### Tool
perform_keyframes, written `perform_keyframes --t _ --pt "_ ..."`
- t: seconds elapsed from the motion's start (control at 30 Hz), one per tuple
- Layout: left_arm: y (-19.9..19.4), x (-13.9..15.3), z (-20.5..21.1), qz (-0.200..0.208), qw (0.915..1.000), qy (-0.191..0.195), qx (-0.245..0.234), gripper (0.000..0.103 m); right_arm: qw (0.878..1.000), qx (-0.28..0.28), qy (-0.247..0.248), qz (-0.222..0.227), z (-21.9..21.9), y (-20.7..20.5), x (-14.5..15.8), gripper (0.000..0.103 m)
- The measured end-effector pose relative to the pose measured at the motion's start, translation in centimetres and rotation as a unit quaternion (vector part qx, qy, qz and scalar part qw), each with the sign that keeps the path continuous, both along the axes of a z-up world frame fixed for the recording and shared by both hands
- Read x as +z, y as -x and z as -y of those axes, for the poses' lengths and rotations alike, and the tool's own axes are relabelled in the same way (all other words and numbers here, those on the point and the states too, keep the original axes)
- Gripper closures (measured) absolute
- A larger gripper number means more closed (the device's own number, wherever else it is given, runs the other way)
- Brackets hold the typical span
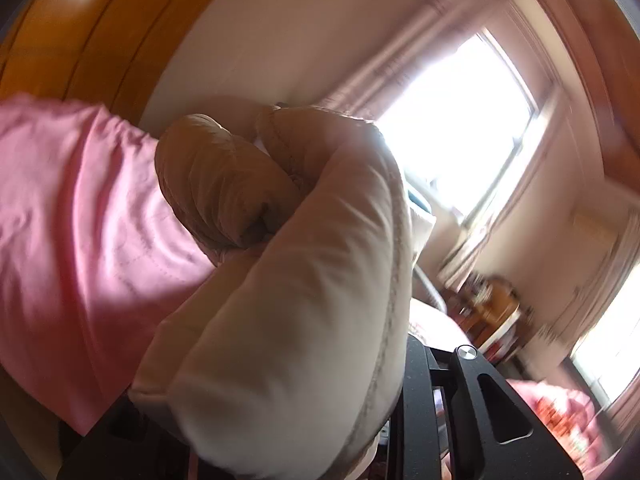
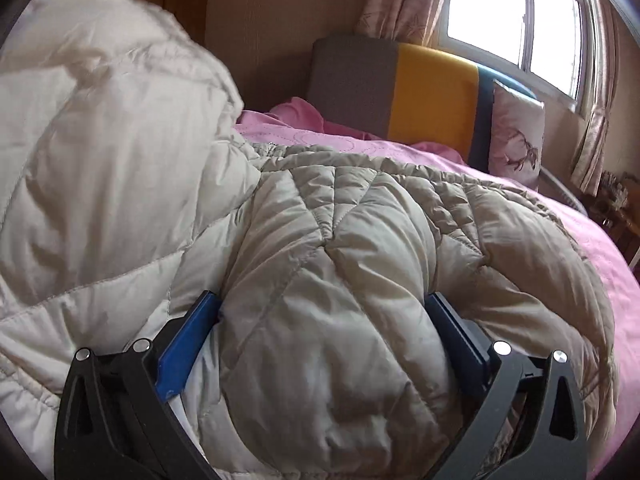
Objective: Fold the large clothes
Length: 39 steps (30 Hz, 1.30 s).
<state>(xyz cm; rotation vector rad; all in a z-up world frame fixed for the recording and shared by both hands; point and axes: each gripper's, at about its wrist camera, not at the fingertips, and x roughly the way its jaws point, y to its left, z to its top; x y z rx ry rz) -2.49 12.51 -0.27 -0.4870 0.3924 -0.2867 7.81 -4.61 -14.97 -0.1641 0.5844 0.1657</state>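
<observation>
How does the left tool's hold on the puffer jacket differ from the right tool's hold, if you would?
The left tool is almost buried under a smooth, rolled jacket edge; the right tool straddles a broad quilted bulge of the puffer jacket, both blue pads visible. Both grip the same jacket over the pink bedspread.

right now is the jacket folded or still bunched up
Bunched up, not folded. The jacket lies in a puffy heap on the pink bedspread, one thick wad between the right gripper's fingers and another part lifted at left.
</observation>
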Motion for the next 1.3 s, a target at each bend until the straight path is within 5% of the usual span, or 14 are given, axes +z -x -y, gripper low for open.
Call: perform_keyframes --t 0.17,0.33,0.53,0.63,0.7,1.03,1.3 --pt "-0.2 2.0 4.1 0.019 0.9950 -0.098 -0.004 0.078 1.000 0.012 -0.015 -0.018 1.3 -0.5 0.7 0.002" --pt "-0.9 3.5 6.4 0.023 0.9891 -0.146 0.004 0.078 0.998 -0.014 -0.060 0.008 6.1 1.4 3.8 0.002" --pt "-0.9 4.3 9.1 0.025 0.9831 -0.181 0.005 0.077 0.991 -0.107 -0.081 -0.006 13.2 2.0 4.2 0.002" --pt "-1.0 4.4 10.6 0.031 0.9789 -0.202 -0.001 0.077 0.982 -0.147 -0.109 -0.048 15.7 1.4 2.4 0.002" --pt "-1.2 4.4 11.5 0.036 0.9763 -0.213 -0.006 0.075 0.977 -0.145 -0.132 -0.084 16.1 1.0 1.2 0.002" --pt "-3.4 3.0 17.9 0.039 0.9575 -0.280 -0.057 0.071 0.980 -0.136 -0.129 -0.072 16.2 1.5 0.5 0.002" --pt "-4.8 0.6 21.8 0.037 0.9437 -0.315 -0.094 0.069 0.968 -0.140 -0.181 -0.098 17.6 2.8 0.8 0.002"
